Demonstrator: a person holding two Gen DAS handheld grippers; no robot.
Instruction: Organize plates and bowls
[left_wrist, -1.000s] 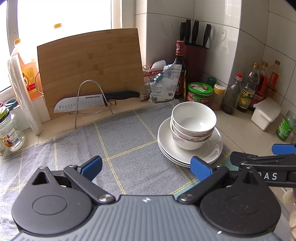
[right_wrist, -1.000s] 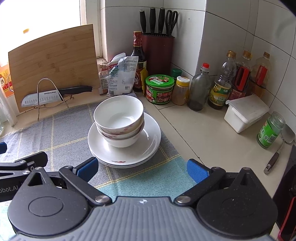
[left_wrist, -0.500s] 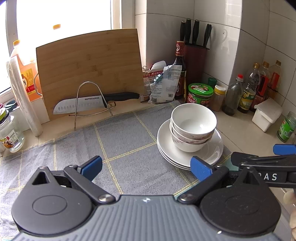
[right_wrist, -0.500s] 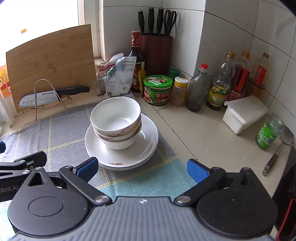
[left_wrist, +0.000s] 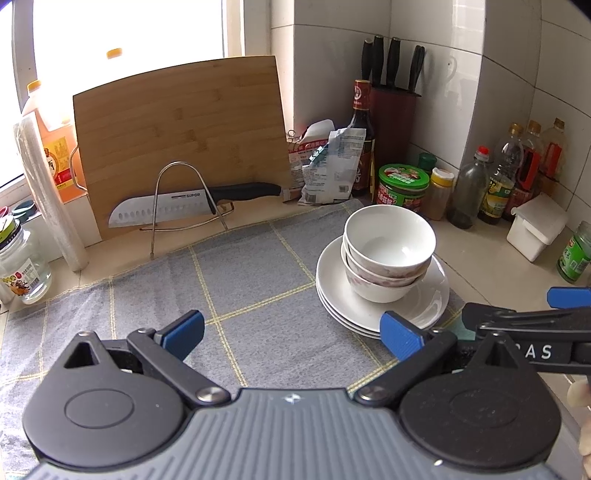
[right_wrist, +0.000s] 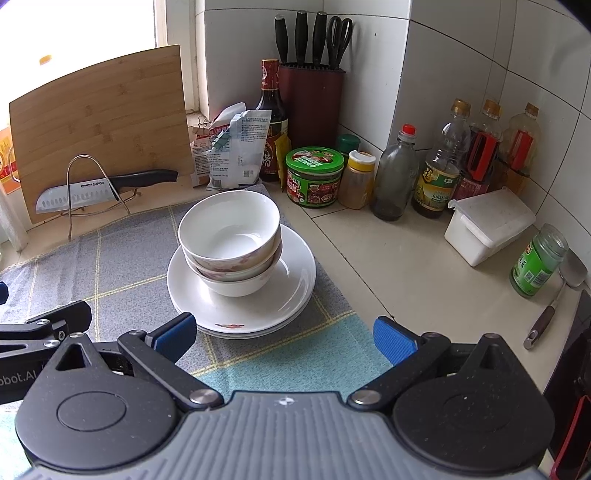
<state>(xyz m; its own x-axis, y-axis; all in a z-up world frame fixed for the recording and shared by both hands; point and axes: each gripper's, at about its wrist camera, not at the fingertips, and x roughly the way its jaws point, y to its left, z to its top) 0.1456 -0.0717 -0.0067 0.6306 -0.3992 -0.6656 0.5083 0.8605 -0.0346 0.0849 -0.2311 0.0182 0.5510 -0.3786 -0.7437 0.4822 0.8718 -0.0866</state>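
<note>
Three white bowls (left_wrist: 388, 251) (right_wrist: 231, 240) are nested in a stack on a stack of white plates (left_wrist: 432, 295) (right_wrist: 291, 291), which rests on a grey checked cloth (left_wrist: 258, 288) (right_wrist: 122, 273). My left gripper (left_wrist: 291, 330) is open and empty, above the cloth to the left of and nearer than the plates. My right gripper (right_wrist: 284, 338) is open and empty, just in front of the plates' near rim. The right gripper also shows at the right edge of the left wrist view, and the left gripper at the left edge of the right wrist view.
A bamboo cutting board (left_wrist: 181, 136) and a knife (left_wrist: 184, 208) on a wire rack stand at the back. A knife block (right_wrist: 312, 96), sauce bottles (right_wrist: 439, 166), jars (right_wrist: 314, 175), a white box (right_wrist: 487, 225) and a spoon (right_wrist: 554, 299) line the tiled corner and the counter to the right.
Both grippers have drawn back slightly from the dishes and stay open. The bowls and plates have not moved.
</note>
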